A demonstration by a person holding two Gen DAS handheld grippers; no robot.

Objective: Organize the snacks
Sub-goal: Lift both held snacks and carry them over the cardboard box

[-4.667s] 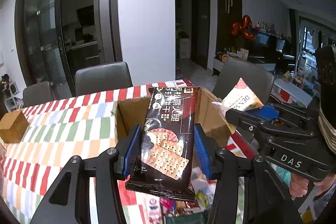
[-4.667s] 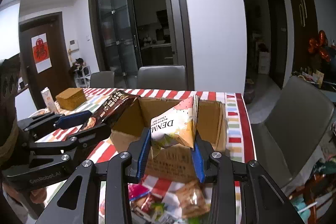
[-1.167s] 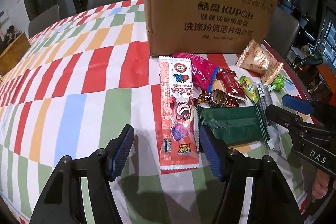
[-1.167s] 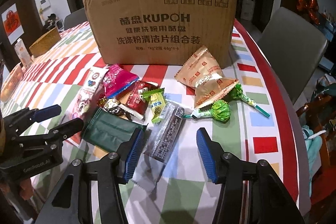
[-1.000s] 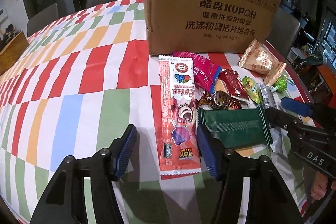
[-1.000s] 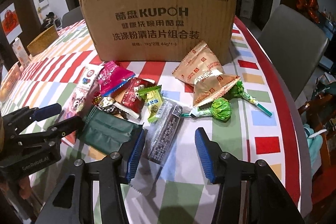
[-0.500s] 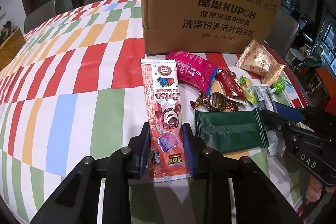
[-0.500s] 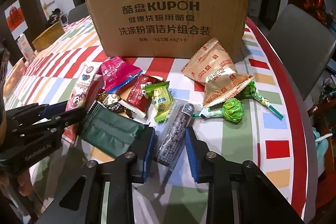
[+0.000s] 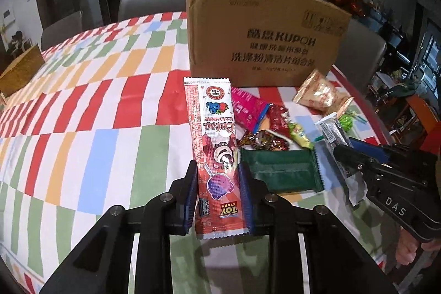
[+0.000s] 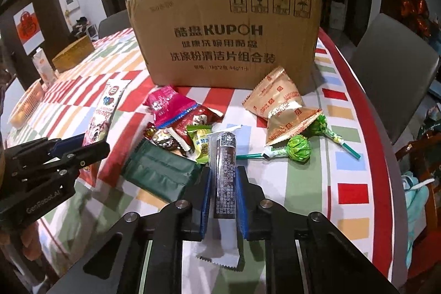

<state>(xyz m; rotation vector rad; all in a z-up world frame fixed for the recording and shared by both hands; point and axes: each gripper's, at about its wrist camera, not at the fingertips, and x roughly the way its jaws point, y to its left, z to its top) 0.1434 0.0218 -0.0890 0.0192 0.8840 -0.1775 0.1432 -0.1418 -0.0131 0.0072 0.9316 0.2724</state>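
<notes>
My left gripper (image 9: 218,175) is shut on a long red lollipop packet (image 9: 213,134), lifted off the table; it also shows in the right wrist view (image 10: 103,112). My right gripper (image 10: 222,178) is shut on a dark brown snack stick in a clear wrapper (image 10: 225,156), seen from the left wrist too (image 9: 335,139). A cardboard box (image 10: 226,35) stands behind the snack pile. On the table lie a green packet (image 10: 162,170), a pink packet (image 10: 168,104), small candies (image 10: 201,141), gold pouches (image 10: 278,106) and green lollipops (image 10: 299,148).
The striped tablecloth (image 9: 96,106) covers the table. A woven box (image 10: 73,53) and a carton (image 10: 42,68) stand at the far left. Grey chairs (image 10: 394,68) stand around the table; its right edge (image 10: 386,156) is close.
Both grippers have closed: the left on the lollipop packet, the right on the brown snack stick. Both items have risen slightly off the table. Earlier, both dropped packets into the box.
</notes>
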